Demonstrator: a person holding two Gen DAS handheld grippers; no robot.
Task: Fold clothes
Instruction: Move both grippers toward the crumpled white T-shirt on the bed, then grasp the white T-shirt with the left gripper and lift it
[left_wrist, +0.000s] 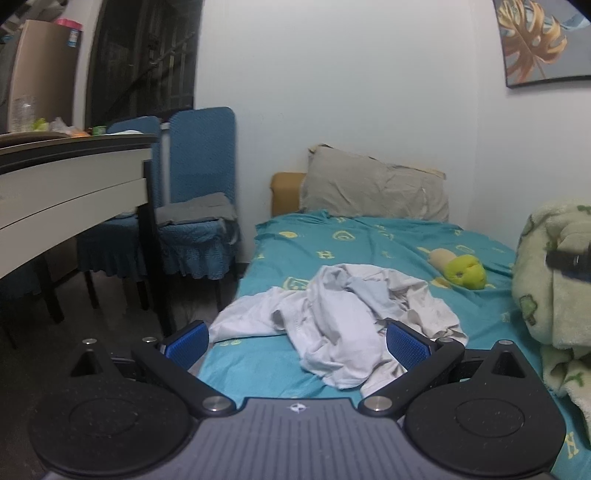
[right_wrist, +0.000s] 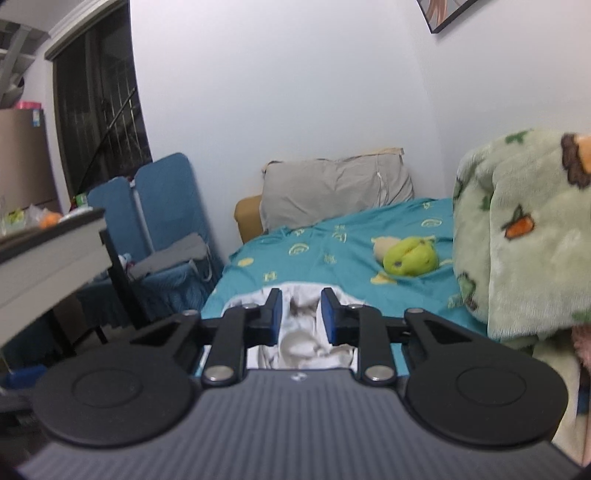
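Observation:
A crumpled white garment (left_wrist: 343, 321) lies in a heap on the teal bed sheet (left_wrist: 388, 240). My left gripper (left_wrist: 295, 341) hovers at its near edge, open wide, and the cloth lies between and beyond the blue pads (left_wrist: 406, 345) without touching them. In the right wrist view the same garment (right_wrist: 299, 339) shows under my right gripper (right_wrist: 300, 315). Its jaws stand narrow, with a clear gap between the pads. White cloth is visible through that gap, but the pads do not press on it.
A grey pillow (left_wrist: 373, 184) leans at the head of the bed and a green plush toy (left_wrist: 463, 271) lies on the sheet. A bulky green fleece blanket (right_wrist: 524, 229) is piled on the right. Left of the bed stand blue-covered chairs (left_wrist: 199, 206) and a table (left_wrist: 70, 173).

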